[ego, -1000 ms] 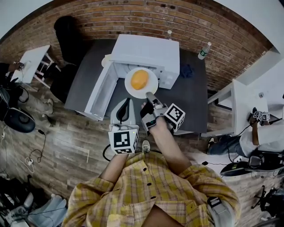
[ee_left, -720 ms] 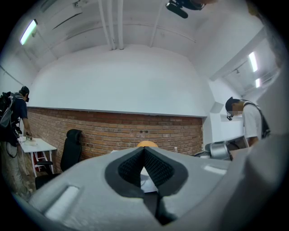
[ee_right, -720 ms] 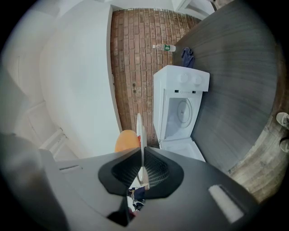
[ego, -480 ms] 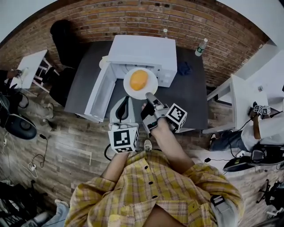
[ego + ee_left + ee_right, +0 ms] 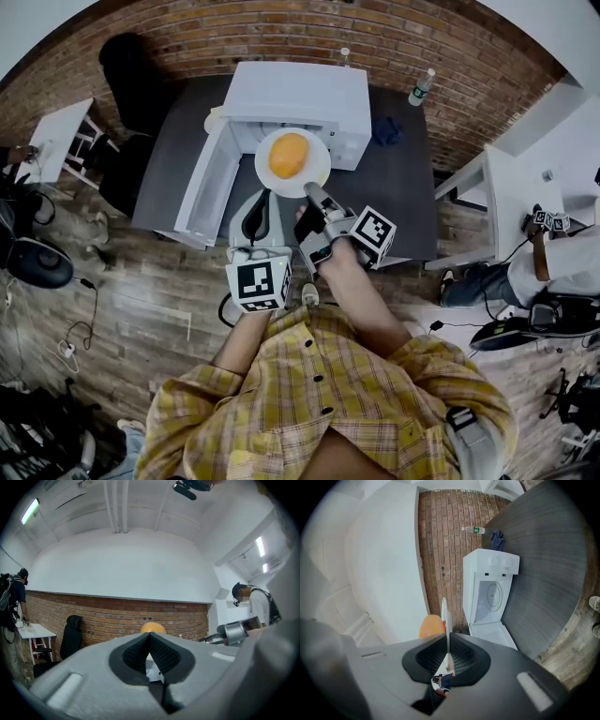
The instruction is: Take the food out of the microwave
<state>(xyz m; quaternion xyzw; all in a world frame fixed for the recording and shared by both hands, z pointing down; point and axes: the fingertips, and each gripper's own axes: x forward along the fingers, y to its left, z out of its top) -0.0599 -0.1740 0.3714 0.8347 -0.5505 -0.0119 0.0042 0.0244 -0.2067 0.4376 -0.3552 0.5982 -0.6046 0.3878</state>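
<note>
The white microwave (image 5: pixel 300 98) stands on the dark table (image 5: pixel 403 211), its door (image 5: pixel 208 187) swung open to the left. A white plate (image 5: pixel 309 178) carrying the round orange food (image 5: pixel 290 155) hangs in front of the microwave's opening. My right gripper (image 5: pixel 313 193) is shut on the plate's near rim. In the right gripper view the plate (image 5: pixel 445 616) shows edge-on between the pads of the right gripper (image 5: pixel 447 645), with the food (image 5: pixel 431 626) beside it and the microwave (image 5: pixel 490 590) beyond. My left gripper (image 5: pixel 255 221) is shut and holds nothing; in its own view the left gripper (image 5: pixel 150 635) points level toward the food (image 5: pixel 153 627).
A water bottle (image 5: pixel 419 89) and a blue cloth (image 5: pixel 384 131) lie to the right of the microwave. A black chair (image 5: pixel 127 75) and a small white table (image 5: pixel 56 141) are at the left. Another white table (image 5: pixel 511 211) and a person (image 5: pixel 553 258) are at the right.
The right gripper has lifted the plate with the food a little and drawn it away from the microwave's opening. The left gripper has stayed where it was.
</note>
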